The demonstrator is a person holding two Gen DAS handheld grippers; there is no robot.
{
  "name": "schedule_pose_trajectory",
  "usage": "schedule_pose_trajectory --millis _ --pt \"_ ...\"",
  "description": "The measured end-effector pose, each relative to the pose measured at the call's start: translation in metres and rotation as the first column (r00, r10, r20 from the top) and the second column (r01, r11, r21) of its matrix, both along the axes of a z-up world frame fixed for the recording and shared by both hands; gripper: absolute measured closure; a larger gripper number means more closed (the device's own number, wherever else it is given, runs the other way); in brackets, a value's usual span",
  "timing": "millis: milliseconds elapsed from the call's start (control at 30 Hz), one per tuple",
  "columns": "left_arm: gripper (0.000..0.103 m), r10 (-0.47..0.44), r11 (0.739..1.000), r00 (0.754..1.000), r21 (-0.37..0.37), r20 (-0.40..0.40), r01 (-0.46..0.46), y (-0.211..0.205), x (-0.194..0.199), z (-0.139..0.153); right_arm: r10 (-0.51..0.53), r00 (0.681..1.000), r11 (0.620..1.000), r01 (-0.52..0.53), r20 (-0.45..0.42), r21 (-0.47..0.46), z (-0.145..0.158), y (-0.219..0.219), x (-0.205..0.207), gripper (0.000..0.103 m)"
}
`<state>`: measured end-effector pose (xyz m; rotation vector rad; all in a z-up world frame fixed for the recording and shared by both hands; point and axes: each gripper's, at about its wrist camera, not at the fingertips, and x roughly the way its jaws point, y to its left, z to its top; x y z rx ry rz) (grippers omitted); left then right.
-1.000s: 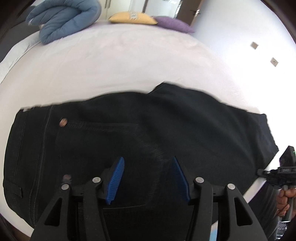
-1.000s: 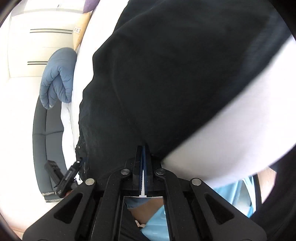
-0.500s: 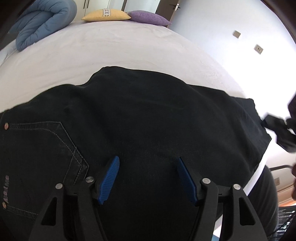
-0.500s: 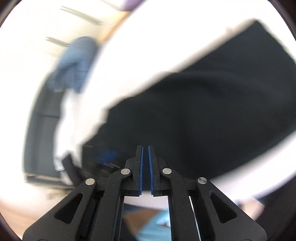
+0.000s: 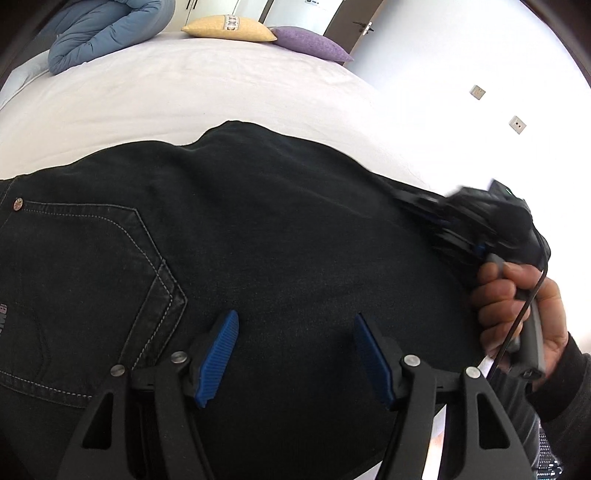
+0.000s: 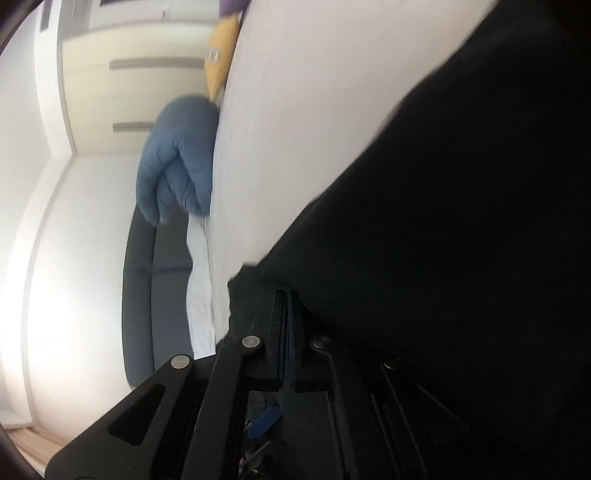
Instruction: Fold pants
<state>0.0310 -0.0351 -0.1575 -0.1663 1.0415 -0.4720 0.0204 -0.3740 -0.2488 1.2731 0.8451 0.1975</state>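
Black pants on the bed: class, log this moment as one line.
pants: flat on bed | left gripper: open, above pants | right gripper: shut on pants edge

On my left feed the pants [image 5: 280, 236] read black, with pale grey stitching tracing the back pocket and a small copper rivet [image 5: 17, 202] at its corner. The bed [image 5: 207, 99] sheet is plain white. I see a blue quilted duvet [image 5: 99, 29], a yellow pillow [image 5: 229, 27] with a patterned white band, and a purple pillow [image 5: 310, 42]. My left gripper [image 5: 295, 354] is black with 2 ribbed blue fingers [image 5: 218, 358]. The right gripper [image 6: 288, 321] shows black with thin blue edges.
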Motion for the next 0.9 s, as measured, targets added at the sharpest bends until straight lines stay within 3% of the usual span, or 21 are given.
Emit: schedule_pose_trajectory --millis 100,200,333,400,433,467,567,633,700,767,833,900 --pt "0.036 -0.007 1.000 1.000 0.021 0.011 0.007 0.002 -0.003 0.001 -0.262 0.965 0.965 0.262 0.004 -0.007 0.005 -0.083 -0.043 0.103" --pt "0.036 -0.005 1.000 1.000 0.022 0.007 0.005 -0.012 -0.006 0.000 -0.472 0.882 0.881 0.472 0.005 -0.026 0.016 -0.155 -0.090 0.103" --pt "0.035 -0.001 1.000 1.000 0.025 0.008 0.001 -0.010 -0.005 -0.001 -0.565 0.825 0.810 0.558 0.015 -0.179 0.042 -0.186 -0.114 0.103" --pt "0.033 -0.010 0.999 1.000 0.043 0.010 0.010 -0.015 -0.005 0.000 -0.609 0.793 0.787 0.605 0.008 -0.121 0.047 -0.190 -0.124 0.098" --pt "0.032 -0.012 0.999 1.000 0.052 0.010 0.011 -0.019 -0.005 0.001 -0.601 0.799 0.793 0.600 0.031 -0.107 0.054 -0.186 -0.124 0.096" --pt "0.030 -0.010 0.998 1.000 0.059 0.009 0.010 -0.022 -0.005 0.002 -0.553 0.831 0.822 0.556 0.066 -0.122 0.066 -0.173 -0.116 0.096" --pt "0.025 -0.005 0.998 1.000 0.066 0.000 0.005 -0.030 -0.003 0.002 -0.318 0.942 0.927 0.333 0.109 -0.170 0.089 -0.109 -0.076 0.096" --pt "0.025 -0.002 0.996 1.000 0.085 -0.008 0.003 -0.037 -0.001 0.005 -0.176 0.976 0.965 0.197 0.126 -0.176 0.089 -0.055 -0.046 0.096" --pt "0.025 -0.002 0.997 1.000 0.082 -0.021 0.004 -0.041 0.001 0.010 -0.049 0.994 0.989 0.062 0.094 -0.135 0.072 -0.024 -0.015 0.096" --pt "0.025 -0.011 0.998 1.000 0.055 -0.012 0.011 -0.045 0.003 0.025 -0.009 1.000 0.988 0.010 0.005 -0.154 0.045 -0.010 0.006 0.096" --pt "0.025 -0.027 0.999 0.999 0.034 0.036 0.026 -0.050 0.007 0.044 -0.064 0.994 0.989 0.051 -0.092 -0.141 0.009 -0.013 0.014 0.099" --pt "0.025 -0.063 0.998 0.997 -0.006 0.036 0.064 -0.062 0.025 0.052 -0.087 0.996 0.996 0.087 -0.032 -0.008 -0.012 -0.024 0.023 0.103"
